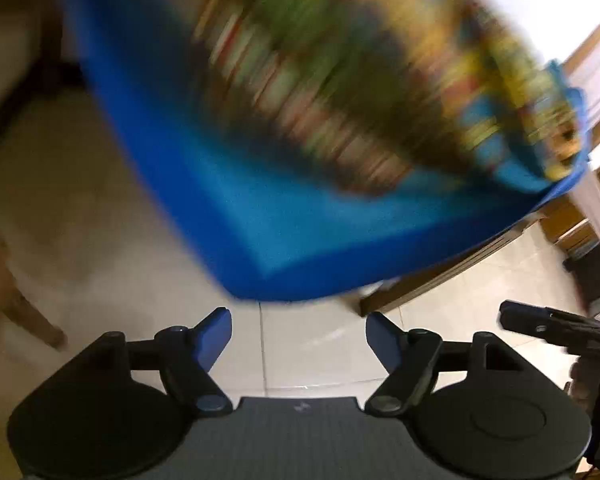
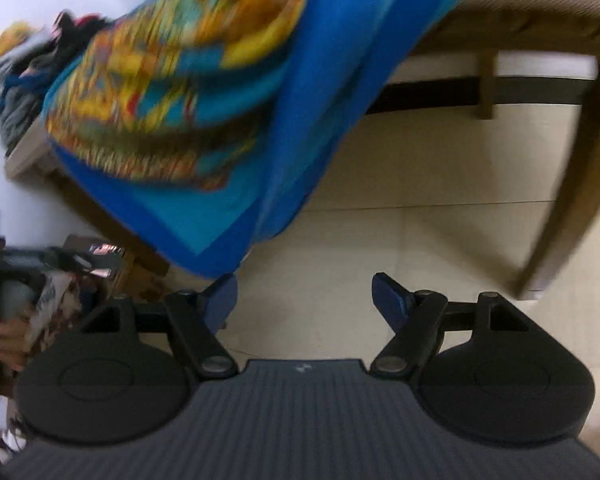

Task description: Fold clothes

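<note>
A bright blue cloth with a yellow, green and red pattern (image 1: 284, 216) lies on a white table and hangs over its edge, blurred by motion. My left gripper (image 1: 300, 334) stands open just below the cloth's hanging corner, over the floor, with nothing between its blue pads. In the right wrist view the same cloth (image 2: 204, 208) drapes down from the table. My right gripper (image 2: 305, 292) is open below it, its left fingertip (image 2: 224, 292) close under the cloth's lowest corner. Each gripper shows at the side of the other's view: right gripper (image 1: 540, 324), left gripper (image 2: 40, 258).
Pale floor tiles (image 2: 380, 240) lie below. A pile of dark and mixed clothes (image 2: 24, 80) sits further along the table. Wooden legs of a bench or table (image 2: 560, 200) stand at the right, and a wooden chair leg (image 1: 24, 312) at the left.
</note>
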`<state>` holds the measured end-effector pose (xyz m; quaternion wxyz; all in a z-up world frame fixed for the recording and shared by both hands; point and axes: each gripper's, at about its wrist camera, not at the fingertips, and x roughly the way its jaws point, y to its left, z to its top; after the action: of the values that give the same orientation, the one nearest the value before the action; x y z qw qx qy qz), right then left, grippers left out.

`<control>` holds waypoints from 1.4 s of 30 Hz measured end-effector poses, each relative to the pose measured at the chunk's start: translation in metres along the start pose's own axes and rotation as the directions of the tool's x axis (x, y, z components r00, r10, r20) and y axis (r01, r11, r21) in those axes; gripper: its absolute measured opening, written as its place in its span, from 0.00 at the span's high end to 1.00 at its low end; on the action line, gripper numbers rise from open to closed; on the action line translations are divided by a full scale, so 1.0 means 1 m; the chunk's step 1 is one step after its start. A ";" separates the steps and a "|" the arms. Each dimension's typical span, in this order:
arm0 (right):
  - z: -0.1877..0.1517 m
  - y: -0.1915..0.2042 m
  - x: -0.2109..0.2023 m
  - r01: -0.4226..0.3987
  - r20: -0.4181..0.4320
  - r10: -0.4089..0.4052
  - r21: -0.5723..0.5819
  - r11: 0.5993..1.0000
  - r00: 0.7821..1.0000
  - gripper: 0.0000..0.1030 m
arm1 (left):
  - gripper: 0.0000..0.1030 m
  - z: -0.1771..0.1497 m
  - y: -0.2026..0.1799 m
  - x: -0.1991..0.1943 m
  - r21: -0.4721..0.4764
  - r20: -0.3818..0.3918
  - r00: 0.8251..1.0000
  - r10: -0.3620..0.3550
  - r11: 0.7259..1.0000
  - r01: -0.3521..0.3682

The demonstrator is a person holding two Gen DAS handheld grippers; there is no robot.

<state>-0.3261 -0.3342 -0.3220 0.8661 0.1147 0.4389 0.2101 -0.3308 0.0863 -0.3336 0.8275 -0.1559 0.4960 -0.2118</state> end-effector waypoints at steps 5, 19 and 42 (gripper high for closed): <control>-0.025 -0.002 0.024 -0.006 -0.049 0.002 -0.092 0.996 0.999 0.27 | 0.29 -0.022 0.056 0.074 -0.119 0.106 0.992 -0.068 0.990 0.081; -0.053 -0.029 0.065 0.058 -0.157 -0.102 -0.259 0.964 0.982 0.27 | 0.24 -0.046 0.033 0.061 0.130 0.309 0.929 -0.203 0.977 0.170; -0.085 -0.014 0.122 0.048 -0.250 -0.181 -0.458 0.888 0.951 0.27 | 0.97 -0.020 0.053 0.131 0.231 0.490 0.576 -0.655 0.734 0.639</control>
<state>-0.3272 -0.2887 -0.4646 0.8074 -0.1451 0.5054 0.2675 -0.2832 0.0645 -0.4664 0.7993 -0.3670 0.1471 -0.4526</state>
